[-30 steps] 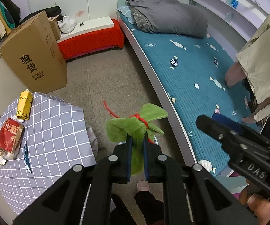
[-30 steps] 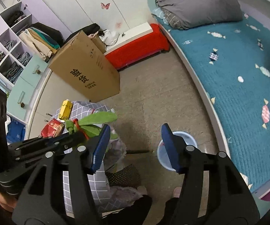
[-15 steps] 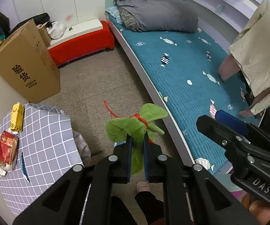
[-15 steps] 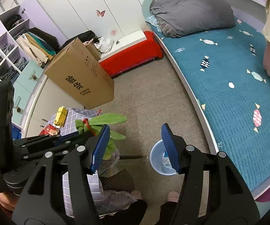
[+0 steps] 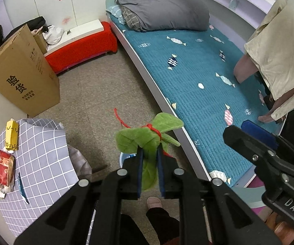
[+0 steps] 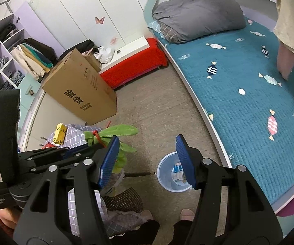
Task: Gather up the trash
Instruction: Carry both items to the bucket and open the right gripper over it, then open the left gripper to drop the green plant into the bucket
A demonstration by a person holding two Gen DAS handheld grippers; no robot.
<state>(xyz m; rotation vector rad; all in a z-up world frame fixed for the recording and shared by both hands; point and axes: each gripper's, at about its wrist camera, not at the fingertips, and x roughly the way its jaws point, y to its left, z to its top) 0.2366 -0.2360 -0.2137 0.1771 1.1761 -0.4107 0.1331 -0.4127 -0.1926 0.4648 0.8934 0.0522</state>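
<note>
My left gripper [image 5: 149, 151] points steeply down with a green leaf bundle [image 5: 147, 136] tied with red string between its blue pads. Its jaws are opening, and the pads still touch the bundle. Just below the bundle shows the rim of a light blue bin [image 5: 124, 157]. In the right wrist view the bin [image 6: 164, 175] stands on the floor by the bed with some scraps inside. My right gripper [image 6: 147, 140] hangs open above the bin with nothing between its fingers. The left gripper and the bundle [image 6: 114, 131] are to its left.
A table with a grey checked cloth [image 5: 39, 153] at the left carries a yellow carton [image 5: 11, 135] and a red packet [image 5: 3, 167]. A cardboard box [image 5: 22, 73] stands behind it. The teal bed [image 5: 198, 77] runs along the right. A person's slippered foot [image 5: 154, 201] is below.
My left gripper carried the bundle away from the table toward the bed, and the bin rim came into view under it. Its pads now stand slightly wider. The right gripper drifted along, still open.
</note>
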